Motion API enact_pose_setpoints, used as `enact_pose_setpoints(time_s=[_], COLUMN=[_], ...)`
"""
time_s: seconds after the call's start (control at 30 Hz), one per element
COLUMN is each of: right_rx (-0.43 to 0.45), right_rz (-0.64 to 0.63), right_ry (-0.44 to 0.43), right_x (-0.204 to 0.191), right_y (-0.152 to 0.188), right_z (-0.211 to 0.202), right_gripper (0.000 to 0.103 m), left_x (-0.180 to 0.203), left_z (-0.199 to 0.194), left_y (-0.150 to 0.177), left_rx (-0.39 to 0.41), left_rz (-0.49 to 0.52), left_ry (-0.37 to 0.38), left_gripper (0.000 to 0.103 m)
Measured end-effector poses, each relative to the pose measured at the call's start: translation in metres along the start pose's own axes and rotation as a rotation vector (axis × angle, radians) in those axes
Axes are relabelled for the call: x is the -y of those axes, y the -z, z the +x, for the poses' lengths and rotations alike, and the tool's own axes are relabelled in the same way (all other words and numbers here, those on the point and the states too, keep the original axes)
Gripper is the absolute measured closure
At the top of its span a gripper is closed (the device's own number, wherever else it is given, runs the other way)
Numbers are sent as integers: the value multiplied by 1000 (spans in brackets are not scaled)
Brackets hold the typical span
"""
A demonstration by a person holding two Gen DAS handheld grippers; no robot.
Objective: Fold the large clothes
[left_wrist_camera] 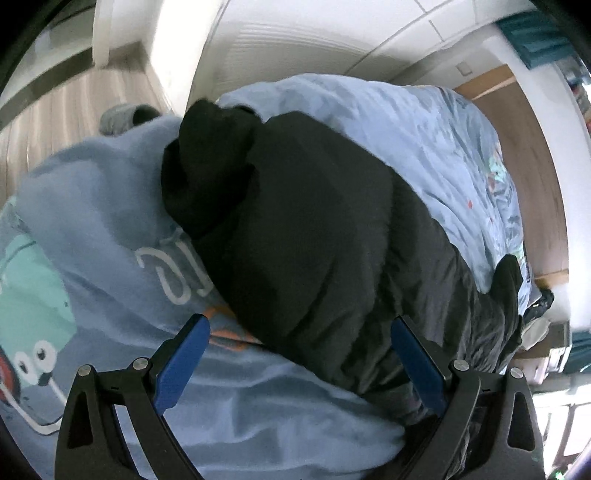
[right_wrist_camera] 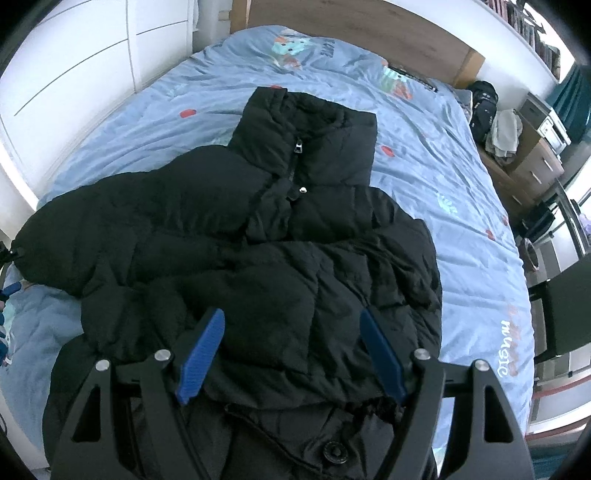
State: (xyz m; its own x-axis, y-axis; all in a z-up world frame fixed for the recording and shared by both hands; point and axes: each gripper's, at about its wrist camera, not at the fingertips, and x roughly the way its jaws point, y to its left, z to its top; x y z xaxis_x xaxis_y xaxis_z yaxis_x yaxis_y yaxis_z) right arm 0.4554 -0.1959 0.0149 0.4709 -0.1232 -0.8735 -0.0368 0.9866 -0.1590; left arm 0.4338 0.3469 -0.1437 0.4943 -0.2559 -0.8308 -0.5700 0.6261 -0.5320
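Note:
A black puffer jacket (right_wrist_camera: 295,229) lies front-up on the blue bedcover (right_wrist_camera: 443,177), its collar toward the headboard and zipped shut. One sleeve is folded across the chest. My right gripper (right_wrist_camera: 291,314) hovers open over the jacket's lower part, its blue pads (right_wrist_camera: 201,354) apart and pressing nothing. In the left wrist view the jacket (left_wrist_camera: 314,221) fills the middle, with a bunched sleeve end (left_wrist_camera: 207,166) at the upper left. My left gripper (left_wrist_camera: 300,320) is open just above the jacket's edge, where it meets the blue bedcover (left_wrist_camera: 110,221). That view is blurred.
A white wardrobe (right_wrist_camera: 74,74) runs along the bed's left side and a wooden headboard (right_wrist_camera: 369,33) stands at its far end. To the right are a black backpack (right_wrist_camera: 484,107), a drawer unit (right_wrist_camera: 535,170) and a dark chair (right_wrist_camera: 565,306). A grey slipper (left_wrist_camera: 122,118) lies on the wooden floor.

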Motion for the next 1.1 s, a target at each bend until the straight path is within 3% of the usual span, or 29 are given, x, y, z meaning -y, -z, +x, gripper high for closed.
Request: enact_pose_setpoints(time_s=[0.03, 0.47, 0.83, 0.9, 1.1], right_rx=[-3, -4, 7, 9, 14], right_rz=[1, -15, -12, -16, -18], right_ry=[4, 25, 36, 38, 39], right_x=[0, -6, 0, 2, 8], right_y=[0, -4, -4, -3, -2], right_z=[0, -4, -14, -17, -22], right_gripper=[28, 28, 28, 28, 28], left_x=[-4, -25, -29, -29, -26], left_z=[4, 24, 32, 32, 30], left_y=[-1, -9, -8, -9, -14], left_rx=[-6, -30, -35, -35, -39], left_rz=[-17, -139, -218, -227, -252], left_ry=[5, 102, 174, 181, 203], left_gripper=[6, 6, 15, 18, 43])
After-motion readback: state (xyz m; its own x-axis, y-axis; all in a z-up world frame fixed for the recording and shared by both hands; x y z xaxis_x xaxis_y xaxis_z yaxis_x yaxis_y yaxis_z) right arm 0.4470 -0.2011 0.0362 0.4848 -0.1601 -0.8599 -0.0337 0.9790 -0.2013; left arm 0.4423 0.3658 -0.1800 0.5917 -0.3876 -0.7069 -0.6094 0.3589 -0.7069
